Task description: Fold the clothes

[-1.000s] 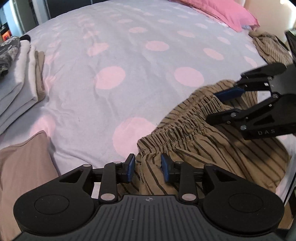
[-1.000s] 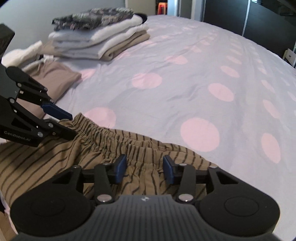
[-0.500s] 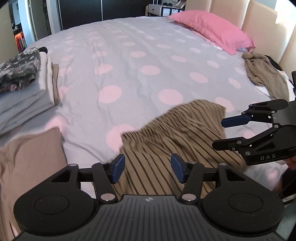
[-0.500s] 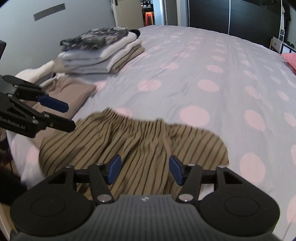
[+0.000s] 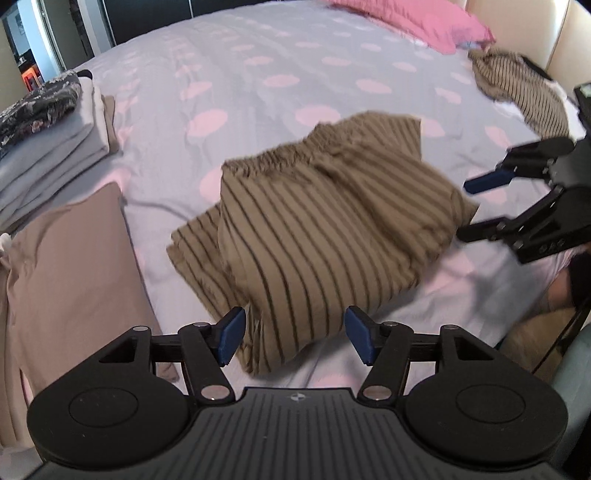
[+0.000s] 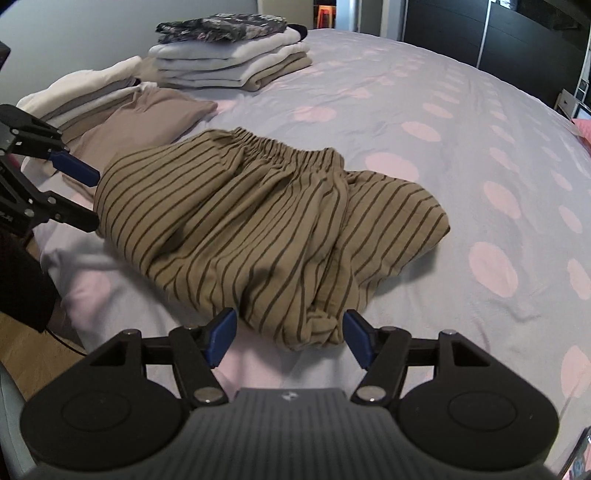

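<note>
Shorts of olive-brown cloth with thin dark stripes and a gathered elastic waistband (image 6: 258, 221) lie folded in a loose heap on the bed, close to its near edge. We see the waistband turned toward the far side of the bed and one leg panel tucked under the upper layer, which bulges rather than lying flat. Our left gripper (image 5: 295, 339) hangs just short of the near hem with its blue-padded fingers (image 5: 231, 334) spread wide and nothing between them. Our right gripper (image 6: 288, 338) is likewise released, its jaws wide apart just before the bunched near corner of the shorts; we cannot tell if the pads brush the cloth. Each gripper appears in the other's view, beside the shorts at opposite ends, open there too.

Under the shorts is the pale lilac bedspread with large pink dots (image 6: 424, 110), wrinkled around the garment. Toward the left end of the bed a folded beige-pink garment (image 5: 62, 266) lies flat near the edge, with some cream and white folded pieces (image 6: 85, 88) beside it. Farther in stands a neat stack of folded white, grey and tan clothes topped by a dark floral piece (image 6: 229, 48). At the opposite end, a second striped olive garment (image 5: 517, 85) lies crumpled near a pink pillow (image 5: 413, 18).
</note>
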Demonstrator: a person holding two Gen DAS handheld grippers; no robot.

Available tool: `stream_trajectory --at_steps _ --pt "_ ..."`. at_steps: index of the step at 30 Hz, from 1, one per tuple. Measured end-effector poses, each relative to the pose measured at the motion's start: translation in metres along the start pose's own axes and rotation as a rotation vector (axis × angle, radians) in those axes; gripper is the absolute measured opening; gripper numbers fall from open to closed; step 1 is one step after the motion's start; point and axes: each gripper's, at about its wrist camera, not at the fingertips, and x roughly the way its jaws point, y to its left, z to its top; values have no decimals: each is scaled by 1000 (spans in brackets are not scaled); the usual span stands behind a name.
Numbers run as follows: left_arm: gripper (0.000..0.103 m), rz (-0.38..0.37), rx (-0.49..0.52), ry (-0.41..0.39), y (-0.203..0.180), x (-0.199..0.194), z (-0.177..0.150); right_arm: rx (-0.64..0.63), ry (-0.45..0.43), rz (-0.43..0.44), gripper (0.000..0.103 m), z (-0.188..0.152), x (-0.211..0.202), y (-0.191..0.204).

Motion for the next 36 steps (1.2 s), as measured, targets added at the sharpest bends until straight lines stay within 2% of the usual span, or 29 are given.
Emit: stream_trajectory --at_steps 3,4,5,7,10,12,15,17,21,25,28,31,32,33,34,35,36 --pt "57 -21 -18 27 3 8 -5 -26 4 -4 64 -2 3 1" --pt "53 -29 -19 29 3 9 -6 -28 4 -6 59 -2 3 0" --pt "50 -32 -18 29 3 11 -6 -21 1 -5 48 -3 4 -1" --pt "36 -31 -19 25 3 13 -7 11 -5 8 39 -3 5 -6" --pt "13 -48 -44 46 7 17 -8 53 -2 28 17 -3 6 -11" --pt "5 -35 -54 54 10 18 -8 64 -1 9 11 -2 6 -13" --pt "2 -24 -82 31 14 11 -9 87 -10 -32 7 0 4 -16" --pt "2 -3 -101 30 18 8 -9 100 -9 -61 6 2 3 -20" --pt "2 26 -112 76 23 13 -12 120 30 -96 4 -1 8 -28" --pt "1 101 -45 110 18 19 -15 108 77 -221 0 -5 16 -37" --pt "2 79 -40 88 18 15 -15 213 64 -170 0 -8 10 -56" --pt "5 62 -29 73 17 11 -16 172 53 -98 6 -6 2 -53" --pt "7 64 -15 79 14 11 -16 147 51 -85 7 -6 1 -49" --pt "16 66 -1 86 12 12 -17 120 51 -84 10 -6 2 -44" --pt "26 63 10 93 10 12 -18 92 50 -83 19 -7 4 -40" --pt "31 52 23 103 8 13 -20 65 50 -82 30 -8 5 -35" --pt "39 45 40 113 5 15 -21 38 49 -81 34 -9 6 -30"
